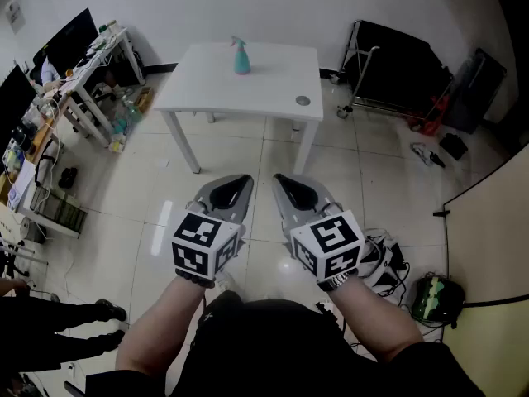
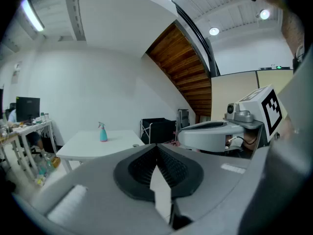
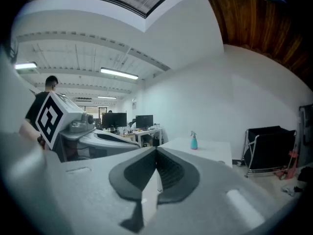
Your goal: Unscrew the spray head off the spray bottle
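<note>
Both tongs are pressed together with nothing in them. The left gripper (image 1: 245, 179) and right gripper (image 1: 279, 179) sit side by side at 6 o'clock over the floor. The bottle (image 1: 240, 57) is at 12 o'clock on the table (image 1: 248, 106), near its far edge and well apart from both. I judge the step is the approach: get close, spread both, clamp the body low so it can't spin, then take the head (image 1: 236, 42) at its collar. The bottle is upright, long axis vertical, and the nozzle seems to point to 9 o'clock.
</note>
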The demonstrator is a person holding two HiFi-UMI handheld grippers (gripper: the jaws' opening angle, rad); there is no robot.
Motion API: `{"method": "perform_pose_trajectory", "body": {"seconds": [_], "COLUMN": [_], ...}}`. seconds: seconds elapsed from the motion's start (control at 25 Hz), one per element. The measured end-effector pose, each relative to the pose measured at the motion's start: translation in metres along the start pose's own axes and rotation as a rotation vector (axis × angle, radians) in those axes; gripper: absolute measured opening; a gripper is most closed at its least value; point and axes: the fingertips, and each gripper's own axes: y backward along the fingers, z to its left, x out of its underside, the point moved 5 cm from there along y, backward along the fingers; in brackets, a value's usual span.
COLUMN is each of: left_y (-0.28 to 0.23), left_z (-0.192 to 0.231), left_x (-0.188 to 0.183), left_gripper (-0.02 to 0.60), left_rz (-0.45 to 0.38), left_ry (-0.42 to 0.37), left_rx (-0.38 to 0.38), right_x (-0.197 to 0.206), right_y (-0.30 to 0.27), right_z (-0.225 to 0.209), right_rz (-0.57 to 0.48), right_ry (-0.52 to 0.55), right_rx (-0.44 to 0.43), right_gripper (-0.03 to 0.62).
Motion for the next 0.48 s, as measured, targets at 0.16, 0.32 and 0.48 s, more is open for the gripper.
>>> {"method": "perform_pose_trajectory", "body": {"seconds": [0.16,0.32,0.48], "left_y": [-0.005,-0.007,-0.012], "left_z": [0.002,0.008,0.018], "left_x": [-0.002,0.000,-0.001], "left_gripper": [0.015,0.015,0.015], "left_rz": [0.004,0.006,0.001], "left_ry": [-0.001,-0.005,-0.004], "left_rx": [-0.001,0.002,0.003], "right_x": [-0.001,0.000,0.000], "right_y": [-0.004,-0.010,-0.019], "right_z": [-0.005,-0.006,-0.008], "right_rz": [-0.003,-0.004,0.000], "right_ry": [-0.009,-0.016,-0.011], "right_rx": [0.001,0.006,0.010], "right_gripper": [-0.009,-0.009,-0.009]}}
